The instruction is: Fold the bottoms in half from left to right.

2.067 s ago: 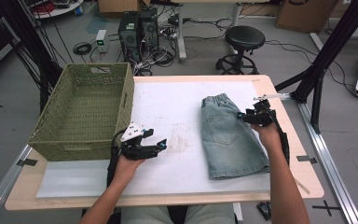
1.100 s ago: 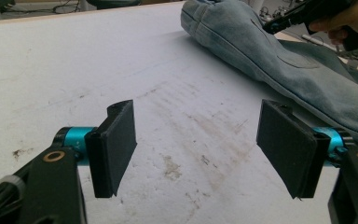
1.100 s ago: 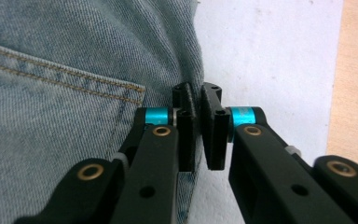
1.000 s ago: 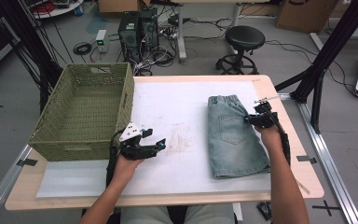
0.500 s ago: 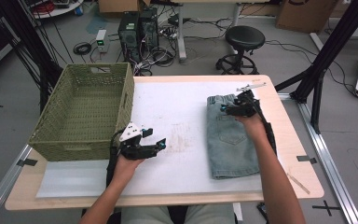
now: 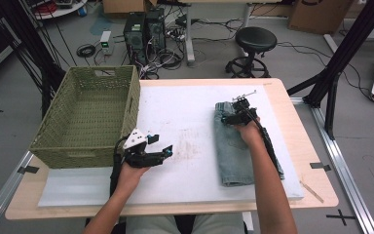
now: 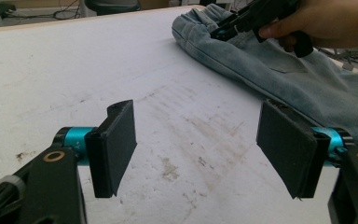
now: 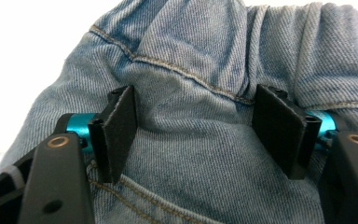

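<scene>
- The right hand-held gripper [image 6: 230, 118] hovers over the waistband end of the denim shorts [image 6: 233, 146]. Its flat, black, felt-faced pads [image 8: 121, 126] stand wide, having just been opening; puckered blue twill lies beneath the gap, and neither pad presses on it.
- In the right gripper view the shorts show a gathered elastic waistband, tan double stitching and a diagonal weave, faded pale on the ridges.
- The left hand-held gripper [image 6: 163, 153] sits low on the table, jaws wide apart and empty, with turquoise metal collars behind its rectangular pads [image 7: 116, 144] and a grey three-cornered plate on top.
- The shorts lie folded lengthwise into a narrow strip on the right half of the white mat [image 6: 185, 122], waistband at the far end.
- The mat is matt and smooth, scuffed with brown smudges near its middle, and covers most of the pale wooden table [image 6: 316, 170].
- A green woven basket [image 6: 58, 146], rectangular and deep with a cut-out handle, stands at the table's left, just beside the left hand-held gripper.
</scene>
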`<state>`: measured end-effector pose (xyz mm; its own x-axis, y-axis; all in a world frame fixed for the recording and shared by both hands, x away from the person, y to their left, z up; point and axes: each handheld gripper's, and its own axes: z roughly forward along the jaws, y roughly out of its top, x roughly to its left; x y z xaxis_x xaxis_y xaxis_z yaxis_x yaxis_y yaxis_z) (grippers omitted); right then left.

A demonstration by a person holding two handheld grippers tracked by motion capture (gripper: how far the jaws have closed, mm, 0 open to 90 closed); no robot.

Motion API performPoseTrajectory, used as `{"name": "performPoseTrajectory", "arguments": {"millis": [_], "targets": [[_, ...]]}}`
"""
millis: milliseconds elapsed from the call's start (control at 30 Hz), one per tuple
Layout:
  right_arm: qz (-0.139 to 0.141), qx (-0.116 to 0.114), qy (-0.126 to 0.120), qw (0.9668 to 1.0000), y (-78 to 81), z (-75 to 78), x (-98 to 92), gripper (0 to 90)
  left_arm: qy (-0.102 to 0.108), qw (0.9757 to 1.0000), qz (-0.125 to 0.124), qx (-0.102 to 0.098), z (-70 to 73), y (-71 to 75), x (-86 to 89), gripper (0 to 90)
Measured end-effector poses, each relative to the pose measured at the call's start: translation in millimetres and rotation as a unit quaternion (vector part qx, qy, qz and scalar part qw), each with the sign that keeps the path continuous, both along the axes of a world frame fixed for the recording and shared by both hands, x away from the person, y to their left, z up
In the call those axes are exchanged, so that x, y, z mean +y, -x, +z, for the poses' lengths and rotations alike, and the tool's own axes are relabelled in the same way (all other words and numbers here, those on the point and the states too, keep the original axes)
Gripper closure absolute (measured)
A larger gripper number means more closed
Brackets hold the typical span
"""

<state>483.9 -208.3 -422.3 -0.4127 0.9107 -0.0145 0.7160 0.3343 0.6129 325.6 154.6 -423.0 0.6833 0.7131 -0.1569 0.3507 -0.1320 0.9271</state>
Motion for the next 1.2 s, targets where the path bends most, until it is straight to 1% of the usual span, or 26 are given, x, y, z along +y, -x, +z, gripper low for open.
{"name": "performPoseTrajectory", "arguments": {"millis": [33, 67, 133, 167, 200, 233, 267, 300, 333, 400, 433, 533, 600, 633, 667, 733, 833, 867, 933, 1000, 1067, 1133, 1200], "targets": [[0.003, 0.005, -0.005, 1.0, 2.6, 3.6, -0.4, 29.9, 0.0, 1.0, 0.001, -0.001, 0.4, 0.0, 0.5, 28.4], [0.009, 0.009, -0.018, 0.9997, 6.0, 8.0, -2.3, 29.2, 0.0, 1.0, 0.001, -0.001, 0.4, -0.1, 0.9, 28.4], [0.016, 0.004, -0.046, 0.9988, 13.2, 18.7, -8.6, 26.9, 0.001, 1.0, 0.003, 0.0, 0.2, -0.5, 0.8, 28.4], [0.016, 0.001, -0.056, 0.9983, 16.4, 23.6, -10.8, 26.4, 0.0, 1.0, 0.004, 0.0, 0.2, -0.5, 0.7, 28.4], [0.015, -0.016, -0.069, 0.9974, 23.1, 31.6, -14.7, 26.3, 0.0, 1.0, 0.002, -0.001, 0.4, -0.3, 0.7, 28.4], [0.014, -0.043, -0.076, 0.9961, 29.7, 36.8, -18.1, 26.4, 0.0, 1.0, 0.002, -0.002, 0.7, 0.0, 0.7, 28.4], [0.013, -0.067, -0.087, 0.9938, 35.9, 40.5, -22.5, 26.4, 0.001, 1.0, 0.002, -0.002, 1.1, 0.1, 1.0, 28.4], [0.008, -0.077, -0.095, 0.9925, 40.5, 42.8, -26.6, 26.6, 0.0, 1.0, 0.002, -0.003, 1.4, 0.2, 1.3, 28.4], [0.003, -0.076, -0.094, 0.9926, 43.1, 43.0, -30.2, 26.8, 0.001, 1.0, 0.003, -0.003, 1.4, 0.1, 1.3, 28.4], [-0.008, -0.068, -0.083, 0.9942, 44.8, 37.3, -34.9, 27.7, 0.001, 1.0, 0.002, -0.003, 1.0, -0.1, 0.5, 28.4], [-0.011, -0.057, -0.082, 0.9949, 43.7, 32.0, -36.1, 28.3, 0.0, 1.0, 0.001, -0.003, 1.1, 0.1, 0.0, 28.4], [-0.017, -0.027, -0.056, 0.9979, 37.1, 13.0, -32.4, 28.4, 0.001, 1.0, -0.001, -0.004, 1.5, 0.4, -1.2, 28.4], [-0.02, -0.007, -0.051, 0.9985, 30.0, -4.8, -27.0, 28.3, 0.0, 1.0, -0.001, -0.005, 1.8, 0.0, -1.1, 28.4], [-0.019, -0.003, -0.043, 0.9989, 27.8, -11.8, -24.3, 27.5, 0.001, 1.0, -0.001, -0.005, 1.8, -0.1, -1.1, 28.4], [-0.021, -0.006, -0.043, 0.9988, 26.4, -15.8, -23.2, 26.9, 0.0, 1.0, 0.0, -0.005, 1.8, 0.0, -1.3, 28.4], [-0.016, -0.006, -0.041, 0.999, 24.9, -16.1, -24.4, 27.0, 0.001, 1.0, 0.0, -0.009, 2.2, 0.7, -1.9, 28.4], [-0.012, -0.002, -0.042, 0.999, 27.0, -14.3, -26.5, 27.0, 0.0, 0.9999, -0.002, -0.01, 3.1, 1.4, -1.9, 28.4], [-0.015, 0.003, -0.052, 0.9986, 28.7, -11.6, -28.3, 27.0, 0.002, 1.0, -0.001, -0.009, 3.3, 1.7, -1.5, 28.4], [-0.013, 0.004, -0.064, 0.9979, 34.0, -3.7, -34.1, 26.9, 0.002, 0.9999, 0.0, -0.01, 3.5, 1.7, -0.5, 28.4], [-0.012, -0.009, -0.077, 0.9969, 42.2, 6.1, -40.5, 26.9, 0.002, 1.0, 0.001, -0.008, 3.3, 1.3, -0.2, 28.4], [-0.017, -0.034, -0.095, 0.9948, 52.3, 15.9, -46.5, 27.0, 0.001, 1.0, 0.001, -0.009, 3.2, 1.2, -0.8, 28.4], [-0.015, -0.043, -0.09, 0.9949, 60.0, 22.0, -48.4, 27.2, 0.0, 1.0, 0.0, -0.008, 3.4, 1.5, -1.4, 28.4], [-0.008, -0.04, -0.076, 0.9963, 64.8, 23.0, -46.5, 28.8, 0.001, 1.0, 0.0, -0.009, 3.4, 1.6, -1.6, 28.4]]}}
